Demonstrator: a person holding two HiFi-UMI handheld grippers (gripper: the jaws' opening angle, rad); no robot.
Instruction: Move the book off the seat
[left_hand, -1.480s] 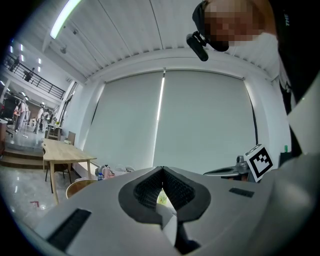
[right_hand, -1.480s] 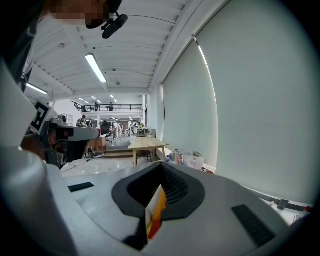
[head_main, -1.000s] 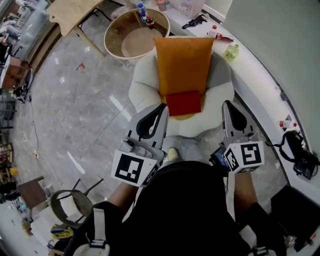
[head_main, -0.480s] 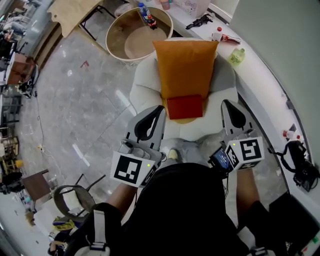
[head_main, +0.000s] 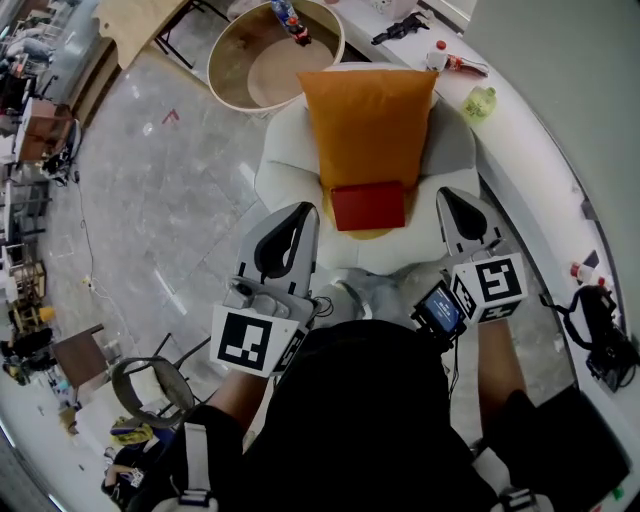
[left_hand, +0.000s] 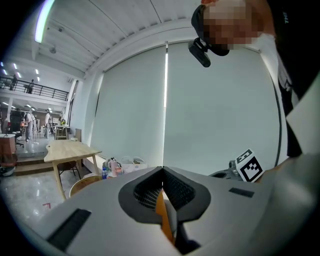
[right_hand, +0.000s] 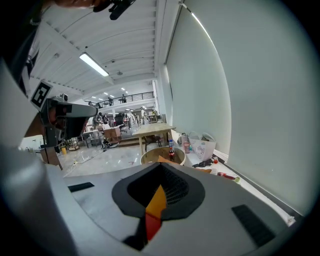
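Note:
A red book (head_main: 368, 205) lies on the seat of a white armchair (head_main: 285, 165), at the foot of an orange cushion (head_main: 368, 115) that leans on the backrest. My left gripper (head_main: 303, 208) is shut and empty, its tip just left of the book over the seat's front. At the book's right my right gripper (head_main: 447, 192) is also shut, holding nothing. In the right gripper view the red book (right_hand: 152, 225) and the cushion (right_hand: 157, 199) show through the gap below the closed tips (right_hand: 161, 165). The left gripper view shows closed tips (left_hand: 162, 170) and an orange sliver of cushion (left_hand: 164, 220).
A round wooden tub (head_main: 270, 60) with a bottle (head_main: 285, 15) stands behind the chair. A curved white counter (head_main: 540, 170) runs along the right, bearing a green bottle (head_main: 480, 102) and a black device (head_main: 600, 335). A wooden table (head_main: 140, 25) is far left, a stool (head_main: 150, 390) near left.
Both grippers have drifted a little left and the chair has come slightly closer in the head view. The book lies where it was. Both grippers stay shut.

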